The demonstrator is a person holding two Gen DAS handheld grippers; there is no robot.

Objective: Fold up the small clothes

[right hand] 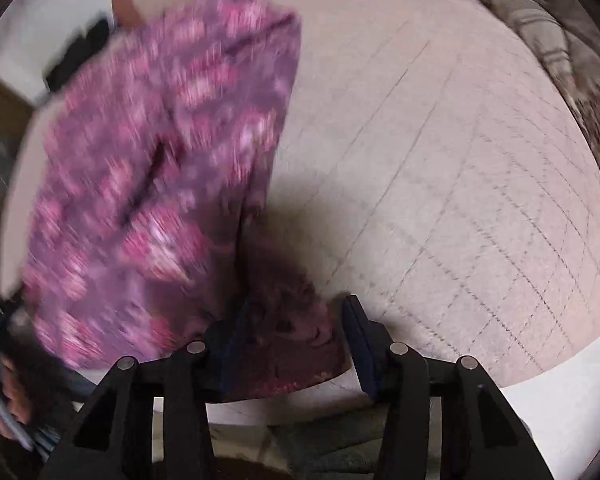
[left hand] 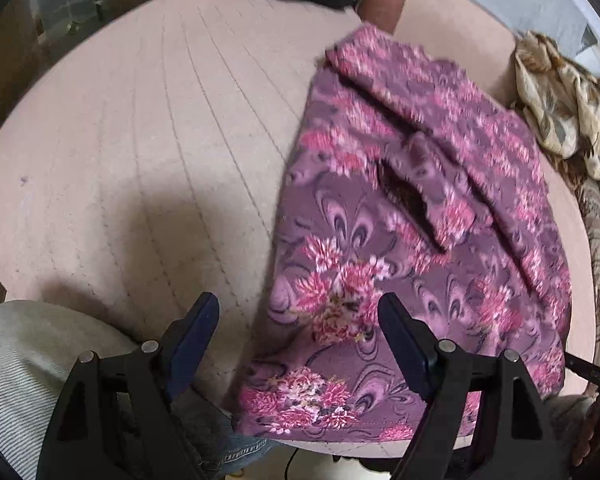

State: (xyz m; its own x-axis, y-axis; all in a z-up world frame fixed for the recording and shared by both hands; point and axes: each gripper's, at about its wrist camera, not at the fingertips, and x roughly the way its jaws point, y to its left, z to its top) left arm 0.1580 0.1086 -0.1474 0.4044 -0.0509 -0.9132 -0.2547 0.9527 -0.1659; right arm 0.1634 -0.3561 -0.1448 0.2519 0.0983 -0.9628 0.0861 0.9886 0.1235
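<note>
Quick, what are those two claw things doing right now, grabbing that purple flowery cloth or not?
Left gripper: open above the purple floral garment, holding nothing.
Right gripper: garment corner between its jaws; grip cannot be told.

My left gripper [left hand: 300, 332] points steeply down, jaws spread wide; my right gripper [right hand: 296, 332] points down, jaws half-spread.

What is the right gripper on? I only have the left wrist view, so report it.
Observer: The near corner of the purple floral garment sits between the fingers of the right gripper.
Operator: Say whether it's pinched.
Observer: Cannot tell. The right wrist view is blurred; the fingers stand apart with cloth bunched in the gap.
Operator: Report what lies right of the garment.
Observer: Only the pink quilted cover, running up to a plaid blanket at the far edge.
</note>
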